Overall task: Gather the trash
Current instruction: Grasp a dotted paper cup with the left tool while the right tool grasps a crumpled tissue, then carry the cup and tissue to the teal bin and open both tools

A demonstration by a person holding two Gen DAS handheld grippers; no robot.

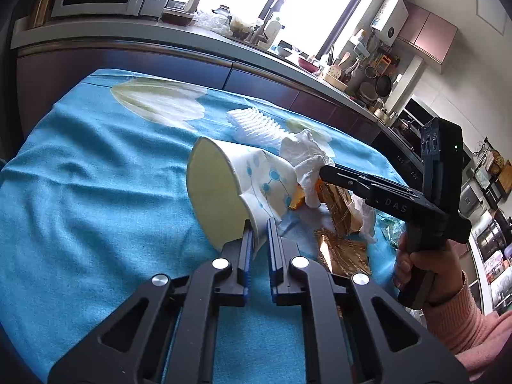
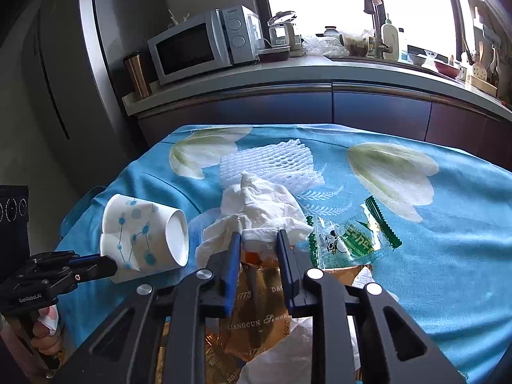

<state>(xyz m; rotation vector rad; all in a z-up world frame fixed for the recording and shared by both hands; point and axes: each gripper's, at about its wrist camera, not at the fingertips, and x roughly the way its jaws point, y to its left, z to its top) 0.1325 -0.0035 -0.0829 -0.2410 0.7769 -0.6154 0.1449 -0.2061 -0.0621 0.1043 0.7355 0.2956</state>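
Observation:
My left gripper (image 1: 258, 228) is shut on the rim of a white paper cup with blue dots (image 1: 243, 185), held tilted over the blue cloth; the cup also shows in the right wrist view (image 2: 144, 233). My right gripper (image 2: 258, 237) is shut on a crumpled white tissue (image 2: 262, 204), which shows in the left wrist view (image 1: 307, 156) at the tips of that gripper (image 1: 323, 172). A gold wrapper (image 2: 256, 304) lies under the right gripper. A green candy wrapper (image 2: 352, 236) lies to its right. A white foam net (image 2: 272, 166) lies behind the tissue.
The table carries a blue cloth with white tulips (image 2: 416, 224). Behind it runs a dark kitchen counter (image 2: 288, 70) with a microwave (image 2: 204, 44), a steel tumbler (image 2: 137, 73), bottles and utensils. A grey fridge (image 2: 48, 80) stands at the left.

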